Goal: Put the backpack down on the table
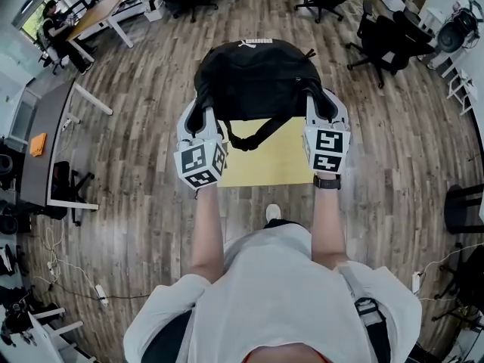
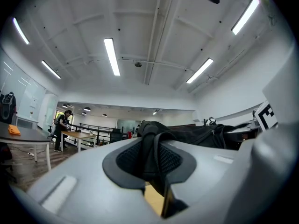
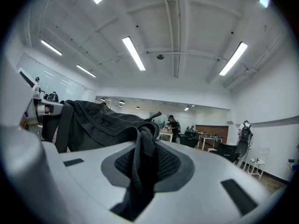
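Left gripper (image 1: 203,118) pinches black backpack (image 1: 257,78) at one side; right gripper (image 1: 319,106) pinches other side. Backpack hangs between both, above yellow table (image 1: 268,169).

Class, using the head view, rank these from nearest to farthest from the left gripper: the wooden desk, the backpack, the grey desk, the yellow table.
1. backpack: its strap is clamped in the fingers of the left gripper.
2. yellow table: just below and to the right.
3. grey desk: off to the left.
4. wooden desk: far upper left of the room.
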The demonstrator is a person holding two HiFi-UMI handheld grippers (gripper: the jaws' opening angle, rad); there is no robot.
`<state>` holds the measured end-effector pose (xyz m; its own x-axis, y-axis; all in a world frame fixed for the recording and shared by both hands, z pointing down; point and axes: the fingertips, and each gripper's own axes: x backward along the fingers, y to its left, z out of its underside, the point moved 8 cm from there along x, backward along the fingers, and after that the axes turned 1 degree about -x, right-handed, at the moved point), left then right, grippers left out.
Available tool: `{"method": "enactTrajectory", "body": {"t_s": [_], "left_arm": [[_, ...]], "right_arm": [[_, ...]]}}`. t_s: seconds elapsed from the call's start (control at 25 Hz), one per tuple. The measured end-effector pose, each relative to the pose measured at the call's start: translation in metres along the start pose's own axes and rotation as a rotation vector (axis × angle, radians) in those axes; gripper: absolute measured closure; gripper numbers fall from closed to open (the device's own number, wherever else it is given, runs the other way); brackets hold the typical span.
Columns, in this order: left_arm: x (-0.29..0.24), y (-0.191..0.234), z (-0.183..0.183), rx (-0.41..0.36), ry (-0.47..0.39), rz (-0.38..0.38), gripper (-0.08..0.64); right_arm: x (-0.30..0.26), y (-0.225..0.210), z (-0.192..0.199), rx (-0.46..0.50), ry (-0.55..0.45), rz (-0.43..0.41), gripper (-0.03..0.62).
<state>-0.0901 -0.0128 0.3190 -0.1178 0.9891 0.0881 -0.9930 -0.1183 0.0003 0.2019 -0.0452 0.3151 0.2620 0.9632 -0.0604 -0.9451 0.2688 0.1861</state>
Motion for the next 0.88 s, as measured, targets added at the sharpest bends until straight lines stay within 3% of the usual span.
{"method": "enactTrajectory", "body": {"t_s": [0.48,0.88], "left_arm": [[-0.061,0.023,0.022,-0.008,0.071,-0.039,0.491],[-0.132,0.075,0.060,0.034,0.130,0.011,0.491]], "right_arm": [[-0.077,0.000,0.021,-0.031,0.056,-0.059,0.522],[-0.153,0.025,0.036,-0.023,0.129,-0.020,0.522]]}}
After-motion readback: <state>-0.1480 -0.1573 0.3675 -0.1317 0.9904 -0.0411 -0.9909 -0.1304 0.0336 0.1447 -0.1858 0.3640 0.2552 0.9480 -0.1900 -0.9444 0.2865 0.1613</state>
